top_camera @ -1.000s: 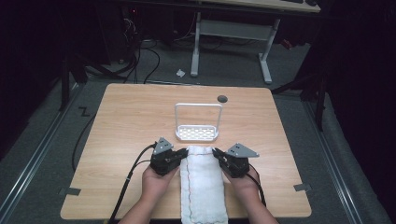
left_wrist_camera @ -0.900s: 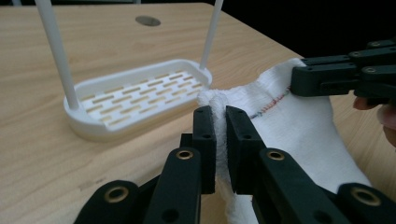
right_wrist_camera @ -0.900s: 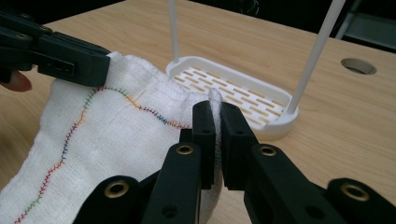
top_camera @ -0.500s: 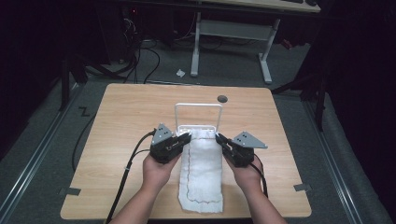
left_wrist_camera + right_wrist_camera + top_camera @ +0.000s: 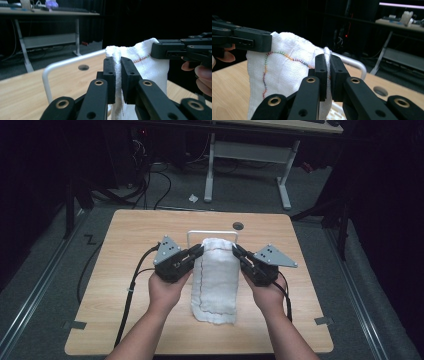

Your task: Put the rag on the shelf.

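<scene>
While you hold the white cloth (image 5: pixel 215 275) up by its far end, your left tongs (image 5: pixel 198 251) are pinched tight on its left top corner and your right tongs (image 5: pixel 236 251) are pinched tight on its right top corner, so the top edge spans the gap between the two. In the left gripper view the two black jaws of your left tongs (image 5: pixel 118 75) stand almost together with a thin fold of cloth (image 5: pixel 147 65) pressed between them, and your other tongs reach in from the right of that view, gripping the opposite corner. In the right gripper view your right tongs (image 5: pixel 328 75) show the same closed pinch on the cloth (image 5: pixel 284 72), whose coloured stitching (image 5: pixel 265 75) runs along the hem to the left of those jaws.

Below and behind your tongs the cloth hangs and trails toward you, its near end lying on the wooden surface (image 5: pixel 110 295) between your left hand (image 5: pixel 167 287) and your right hand (image 5: pixel 265 290). Just beyond your tongs stands a white wire rack (image 5: pixel 192 236); its rounded bar (image 5: pixel 62 63) rises behind the lifted top edge. Farther past the right tongs, a small dark round hole (image 5: pixel 238 225) sits in the surface
</scene>
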`<state>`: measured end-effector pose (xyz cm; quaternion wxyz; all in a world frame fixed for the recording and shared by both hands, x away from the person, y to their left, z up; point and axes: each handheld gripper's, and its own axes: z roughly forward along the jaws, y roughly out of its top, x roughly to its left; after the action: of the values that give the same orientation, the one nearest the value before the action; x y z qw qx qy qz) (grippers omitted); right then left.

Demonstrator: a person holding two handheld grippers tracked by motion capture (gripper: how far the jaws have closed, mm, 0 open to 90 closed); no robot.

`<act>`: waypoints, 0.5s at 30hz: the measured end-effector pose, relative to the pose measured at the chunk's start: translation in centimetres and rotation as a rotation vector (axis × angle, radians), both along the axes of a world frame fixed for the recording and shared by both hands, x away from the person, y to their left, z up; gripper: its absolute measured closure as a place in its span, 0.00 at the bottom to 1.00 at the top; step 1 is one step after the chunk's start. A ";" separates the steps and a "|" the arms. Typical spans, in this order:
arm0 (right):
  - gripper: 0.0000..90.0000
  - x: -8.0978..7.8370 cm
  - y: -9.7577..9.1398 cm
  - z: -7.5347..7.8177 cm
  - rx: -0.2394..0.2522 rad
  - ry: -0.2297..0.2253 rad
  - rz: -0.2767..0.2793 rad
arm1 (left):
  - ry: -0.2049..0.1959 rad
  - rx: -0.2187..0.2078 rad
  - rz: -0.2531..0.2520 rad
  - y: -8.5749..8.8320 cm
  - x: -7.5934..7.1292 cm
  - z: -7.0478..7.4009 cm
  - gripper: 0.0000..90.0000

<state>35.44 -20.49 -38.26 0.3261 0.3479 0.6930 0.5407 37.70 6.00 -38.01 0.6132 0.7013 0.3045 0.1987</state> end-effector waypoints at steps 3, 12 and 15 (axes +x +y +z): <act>0.96 0.0 0.1 1.2 0.013 -0.022 0.001 | -0.024 -0.010 0.002 0.2 0.0 1.1 0.93; 0.96 0.0 0.1 4.5 0.023 -0.096 -0.007 | -0.113 -0.018 0.005 0.6 -0.2 4.8 0.93; 0.96 0.1 0.0 5.4 0.028 -0.110 -0.007 | -0.131 -0.015 0.004 0.7 -0.2 5.6 0.93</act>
<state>35.53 -20.52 -32.84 0.3606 0.3246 0.6652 0.5675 37.55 6.66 -32.42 0.6366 0.6815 0.2666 0.2432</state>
